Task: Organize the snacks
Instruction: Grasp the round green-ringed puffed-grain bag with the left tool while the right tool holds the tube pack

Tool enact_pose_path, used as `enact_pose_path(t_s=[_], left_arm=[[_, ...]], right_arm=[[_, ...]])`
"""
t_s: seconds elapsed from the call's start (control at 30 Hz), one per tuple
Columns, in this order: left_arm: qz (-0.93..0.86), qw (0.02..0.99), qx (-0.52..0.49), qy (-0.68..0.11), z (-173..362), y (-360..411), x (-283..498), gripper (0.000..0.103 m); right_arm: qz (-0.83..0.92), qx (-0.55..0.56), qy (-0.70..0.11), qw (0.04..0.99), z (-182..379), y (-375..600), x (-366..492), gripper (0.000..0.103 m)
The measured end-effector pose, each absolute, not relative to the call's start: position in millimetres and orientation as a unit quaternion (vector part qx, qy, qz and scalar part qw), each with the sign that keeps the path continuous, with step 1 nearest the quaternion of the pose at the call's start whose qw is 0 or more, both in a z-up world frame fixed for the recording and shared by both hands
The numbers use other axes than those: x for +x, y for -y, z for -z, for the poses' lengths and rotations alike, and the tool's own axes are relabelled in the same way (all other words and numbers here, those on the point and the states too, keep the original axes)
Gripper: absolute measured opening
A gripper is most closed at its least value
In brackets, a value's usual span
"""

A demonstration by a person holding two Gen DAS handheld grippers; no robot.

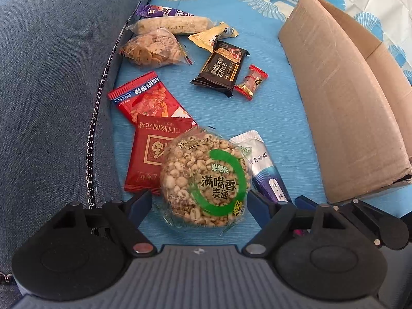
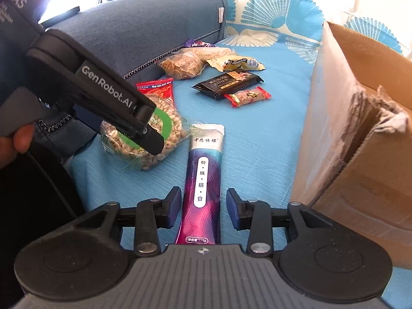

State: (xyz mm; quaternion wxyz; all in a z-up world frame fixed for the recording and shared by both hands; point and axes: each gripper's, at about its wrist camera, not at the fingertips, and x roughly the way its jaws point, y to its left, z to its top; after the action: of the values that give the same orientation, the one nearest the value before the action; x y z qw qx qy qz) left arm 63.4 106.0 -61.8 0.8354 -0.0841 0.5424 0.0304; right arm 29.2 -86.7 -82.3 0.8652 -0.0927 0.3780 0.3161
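The left gripper points steeply down over a round puffed-grain cake in clear wrap with a green ring; its jaws stand spread wide, one on each side of the cake, and neither pad presses on it. The cake lies on the blue sheet, overlapping a dark red packet at its 9 o'clock, which in turn lies over a bright red packet at 11 o'clock. At the cake's 3 o'clock, just beside it, lies a purple-and-silver sachet. The right gripper straddles the lower half of that sachet, its jaws partly spread, with a small gap showing on each side, so it pinches nothing. No earlier view is given, so nothing can be said of jaw motion. Further off toward 12 o'clock lie a black biscuit pack, with a small red-ended candy touching its right end, a clear bag of crackers, a long pale bar and a yellow wrapper. An open cardboard box stands at 2 o'clock, well apart from the cake. A grey-blue cushion fills the 9 o'clock side.
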Motion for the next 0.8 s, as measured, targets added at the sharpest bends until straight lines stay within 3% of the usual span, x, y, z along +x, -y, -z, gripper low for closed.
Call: enact_pose_path(t_s=[0.13, 0.17, 0.4, 0.67, 0.73, 0.8], left_arm=[[-0.031, 0.835, -0.083, -0.543, 64, -105, 66, 0.086], [-0.031, 0.835, -0.080, -0.543, 64, -104, 66, 0.086], [-0.036, 0.837, -0.064, -0.543, 66, -98, 71, 0.088], [-0.036, 0.850, -0.072, -0.521, 57, -102, 62, 0.069], [-0.039, 0.856, -0.084, -0.508, 53, -105, 57, 0.057], [-0.039, 0.861, -0.095, -0.498, 49, -109, 53, 0.052]], right_arm=[[-0.313, -0.093, -0.375, 0.868, 83, 84, 31, 0.039], [-0.311, -0.097, -0.373, 0.869, 83, 85, 30, 0.033], [-0.305, -0.106, -0.367, 0.872, 81, 88, 28, 0.024], [-0.308, -0.128, -0.349, 0.876, 74, 91, 17, 0.018], [-0.309, -0.133, -0.346, 0.876, 73, 91, 14, 0.017], [-0.308, -0.136, -0.339, 0.878, 71, 92, 12, 0.017]])
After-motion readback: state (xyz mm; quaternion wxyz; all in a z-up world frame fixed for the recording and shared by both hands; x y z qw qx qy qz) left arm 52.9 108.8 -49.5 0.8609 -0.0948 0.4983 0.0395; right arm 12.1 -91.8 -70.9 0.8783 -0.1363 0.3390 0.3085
